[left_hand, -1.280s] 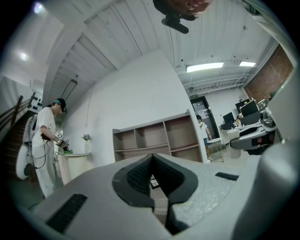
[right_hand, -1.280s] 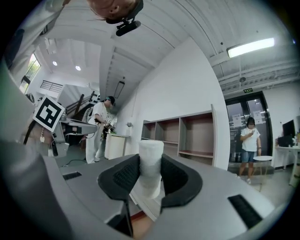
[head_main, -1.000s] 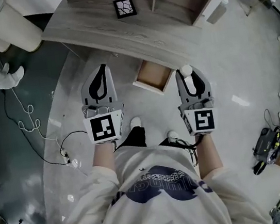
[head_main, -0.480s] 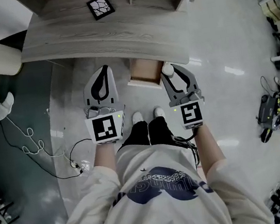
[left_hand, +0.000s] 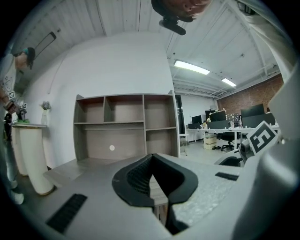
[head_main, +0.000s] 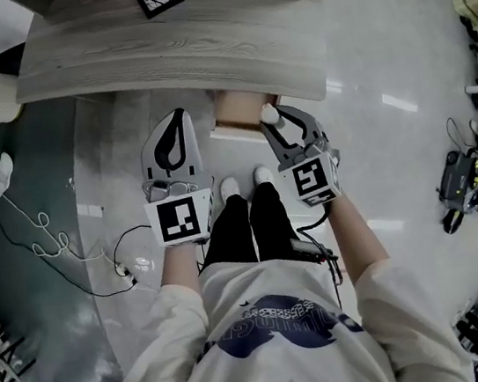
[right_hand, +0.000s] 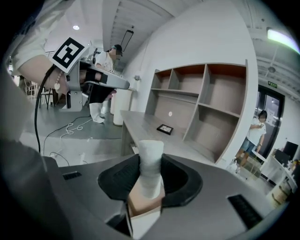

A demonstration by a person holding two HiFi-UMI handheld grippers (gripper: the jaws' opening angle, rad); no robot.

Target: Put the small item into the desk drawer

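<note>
right gripper (head_main: 275,121): clamped on small white item (right_hand: 151,161), right over the open drawer (head_main: 237,107)
left gripper (head_main: 177,120): jaws together, empty
risk: letting go early, so it clips the drawer edge and hits the floor (head_main: 371,121)

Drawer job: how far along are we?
Done: the drawer is open below the desk, and the right tongs grip the white roll. In hand: the roll is held at the drawer's front. Left: drop it in. The left tongs are shut, empty.
</note>
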